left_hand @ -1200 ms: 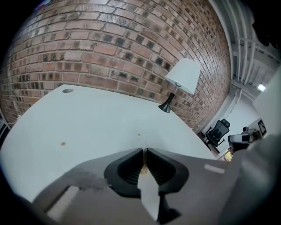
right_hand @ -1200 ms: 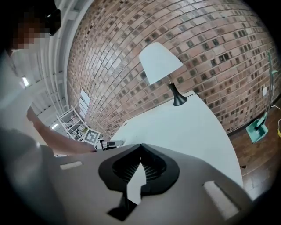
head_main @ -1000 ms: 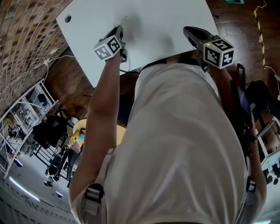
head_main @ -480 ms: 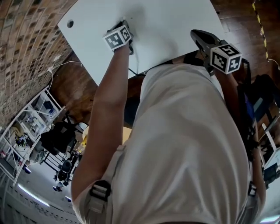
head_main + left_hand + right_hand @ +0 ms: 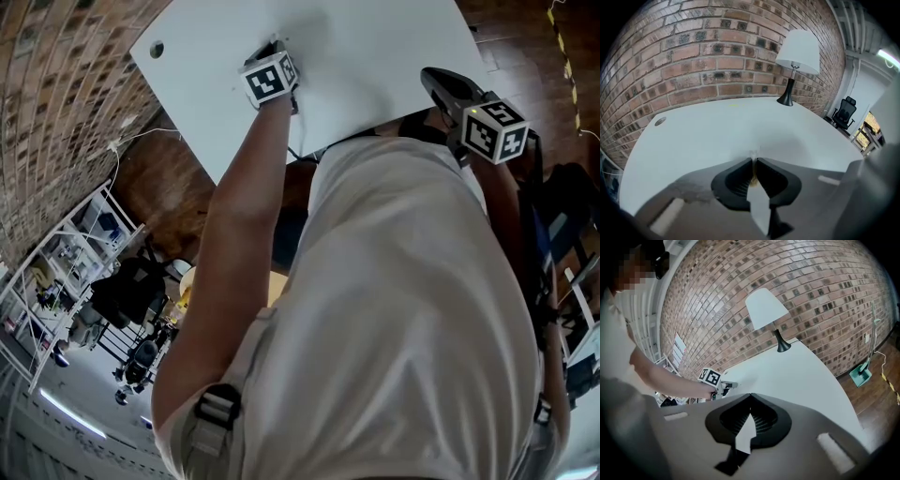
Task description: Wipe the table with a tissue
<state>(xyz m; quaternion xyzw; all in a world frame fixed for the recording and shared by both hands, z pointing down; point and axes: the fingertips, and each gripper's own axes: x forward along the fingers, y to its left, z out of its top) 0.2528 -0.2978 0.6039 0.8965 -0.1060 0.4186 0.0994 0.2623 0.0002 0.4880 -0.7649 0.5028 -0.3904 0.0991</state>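
Farther across the white rectangular table than before, the left gripper pinches a small white tissue scrap at its surface. Right gripper has its jaws together, empty. Wiping looks partway; most of the surface likely remains.

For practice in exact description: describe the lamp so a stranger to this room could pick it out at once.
Find the brick wall and the white table beside it. At the table's far edge by the wall stands the lamp, the only object standing on the tabletop: a white cone shade on a slim black stem.
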